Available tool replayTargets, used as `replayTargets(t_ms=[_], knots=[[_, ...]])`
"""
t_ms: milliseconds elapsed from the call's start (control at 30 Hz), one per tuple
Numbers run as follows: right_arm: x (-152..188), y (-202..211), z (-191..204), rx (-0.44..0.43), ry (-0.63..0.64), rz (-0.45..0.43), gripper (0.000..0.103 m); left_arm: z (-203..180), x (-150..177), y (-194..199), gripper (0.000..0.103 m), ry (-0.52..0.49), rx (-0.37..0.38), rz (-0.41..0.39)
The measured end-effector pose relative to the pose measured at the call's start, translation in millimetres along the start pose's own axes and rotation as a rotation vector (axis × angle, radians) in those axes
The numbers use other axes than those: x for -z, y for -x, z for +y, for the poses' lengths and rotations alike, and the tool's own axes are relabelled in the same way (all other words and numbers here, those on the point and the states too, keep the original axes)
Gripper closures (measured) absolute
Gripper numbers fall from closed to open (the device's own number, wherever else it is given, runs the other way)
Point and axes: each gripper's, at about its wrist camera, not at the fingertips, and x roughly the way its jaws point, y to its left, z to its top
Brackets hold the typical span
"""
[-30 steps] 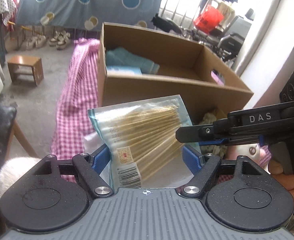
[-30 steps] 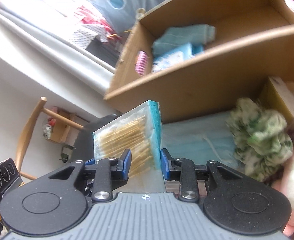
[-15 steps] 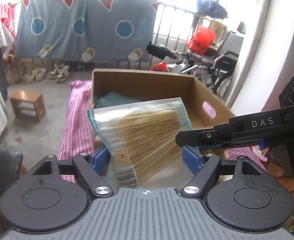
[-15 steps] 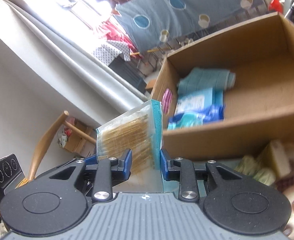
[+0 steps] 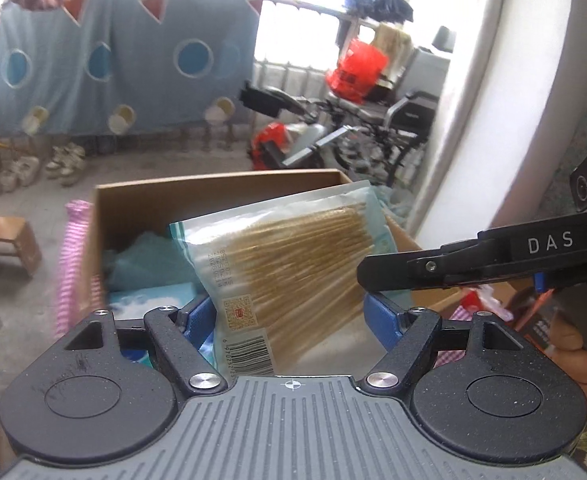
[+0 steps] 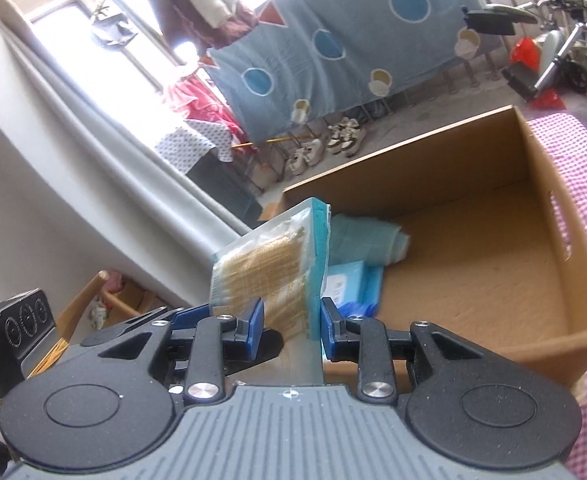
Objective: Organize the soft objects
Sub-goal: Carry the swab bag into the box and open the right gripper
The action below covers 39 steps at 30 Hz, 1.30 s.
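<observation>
Raised swab packet (image 5: 293, 264), between both tools (pinched)

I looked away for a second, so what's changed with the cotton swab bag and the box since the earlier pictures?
The cotton swab bag has been lifted from in front of the cardboard box to above its open top. Unchanged: the left gripper and right gripper both hold the bag, and the teal cloth lies inside.

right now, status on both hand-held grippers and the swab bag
Right hand-held gripper clamped on the clear plastic bag of wooden cotton swabs. Left hand-held gripper wide around it. Open cardboard box ahead, nothing blocking.
</observation>
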Motion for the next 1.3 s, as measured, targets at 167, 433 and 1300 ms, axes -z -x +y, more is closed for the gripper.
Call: replayTargets(t_ms=[167, 433, 1300], knots=[[-35, -22, -33, 0.023, -0.045, 0.029, 0.071, 7, -25, -43, 0.027, 0.044, 0.084, 0.089], [-93, -89, -92, 0.075, -0.095, 0.145, 0.072, 23, -65, -125, 0.027, 0.096, 0.108, 0.271], [-110, -210, -176, 0.269, -0.155, 0.351, 0.057, 72, -64, -233, 0.011, 0.178, 0.002, 0.485]])
